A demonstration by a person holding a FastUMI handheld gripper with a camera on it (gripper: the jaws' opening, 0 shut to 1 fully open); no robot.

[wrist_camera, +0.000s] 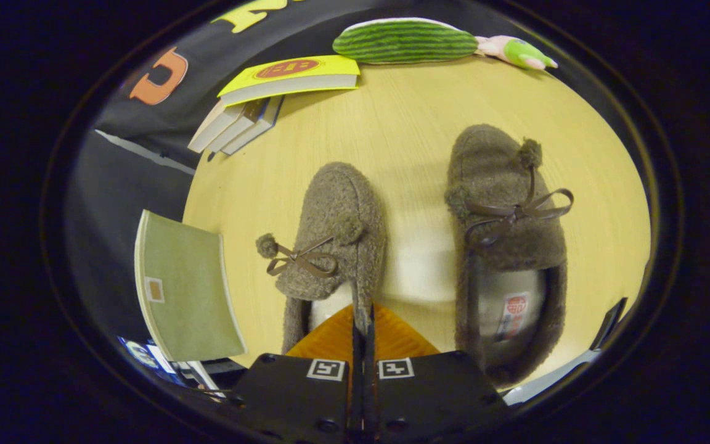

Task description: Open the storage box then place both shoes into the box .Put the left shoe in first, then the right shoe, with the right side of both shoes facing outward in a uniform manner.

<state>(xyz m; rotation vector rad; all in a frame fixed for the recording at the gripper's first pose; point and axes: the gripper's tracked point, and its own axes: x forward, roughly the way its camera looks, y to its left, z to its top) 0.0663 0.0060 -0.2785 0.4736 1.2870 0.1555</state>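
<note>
two fuzzy brown slippers lie side by side on the pale wooden table (404, 123), toes pointing away from the gripper (364, 320). the left shoe (336, 228) sits just ahead of the fingers, and the wall of its opening on the side facing the other slipper is pinched between them: the two fingers stand closed together with only the thin fleecy collar showing in the narrow slit, so the gripper clamps that shoe by its rim. a thin brown lace bow with a pompom (266, 245) hangs off the far side of its vamp, and the pale lining shows inside the opening just beside the fingers. the right shoe (506, 246) lies a little apart, flat on its sole, with its own bow and two pompoms on top and a label on the light insole inside the heel.

beyond the shoes, near the far edge of the table, a yellow book (290, 77) rests on top of a fanned stack of books (238, 123) that overhangs the table edge. next to it lies a striped green plush cushion shaped like a cucumber (404, 41), and beside that a small pink and green soft toy (518, 52). a green booklet (185, 287) lies near the left shoe, partly off the table edge. i cannot make out the storage box here.
</note>
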